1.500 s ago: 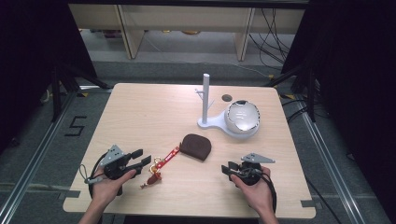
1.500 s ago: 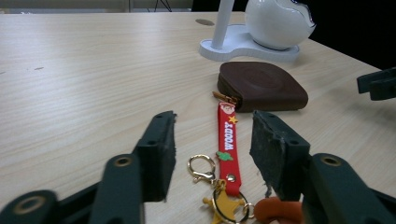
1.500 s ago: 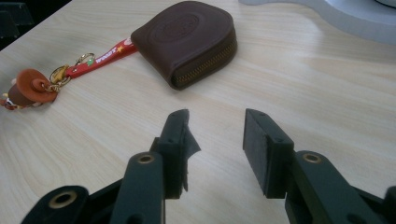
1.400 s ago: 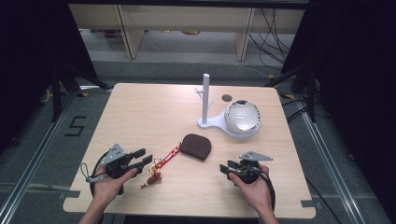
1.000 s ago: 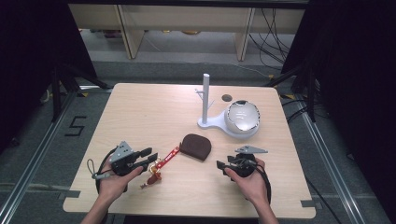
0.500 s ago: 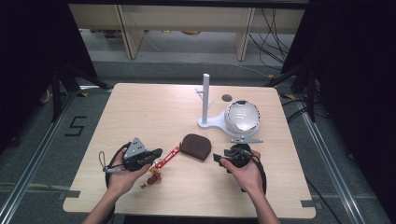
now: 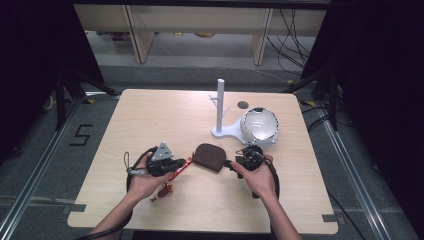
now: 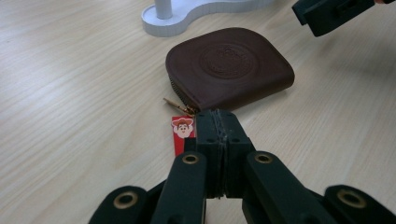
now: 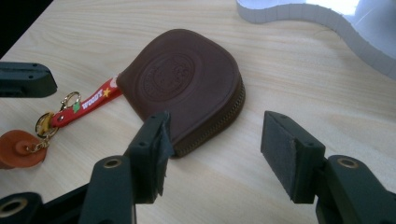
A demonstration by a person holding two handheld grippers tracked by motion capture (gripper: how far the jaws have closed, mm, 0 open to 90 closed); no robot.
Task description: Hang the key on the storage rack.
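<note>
Your light wooden table [image 7: 150, 115] stands on a grey floor with dark curtains at both sides and shelving beyond the far edge. From the high view, a white stand [image 7: 220, 107] with an upright post rises right of centre, and a white dome [image 7: 259, 125] sits at its right end. The brown leather pouch [image 7: 209, 156] lies nearer you, between your two tools. Your left gripper [image 7: 182, 162] points at the pouch's left side, over the red strap [image 7: 179, 170] that runs off towards you. Your right gripper [image 7: 231, 163] sits just at the pouch's right edge.

In the left gripper view, your jaws have just been closing and now stand pressed together, pad against pad. The strap [image 8: 181, 130], with a cartoon face printed on it, passes under their left side; whether any of it is pinched you probably cannot judge from here. The pouch [image 8: 229, 67] lies flat just beyond the tips, zip pull towards you.

In the right gripper view, your jaws stand well apart. The left pad is at the pouch's [image 9: 187, 84] zipped edge, the right one over bare wood. The strap [image 9: 88, 105] ends in a gold clasp and an orange leather tag [image 9: 18, 148].
</note>
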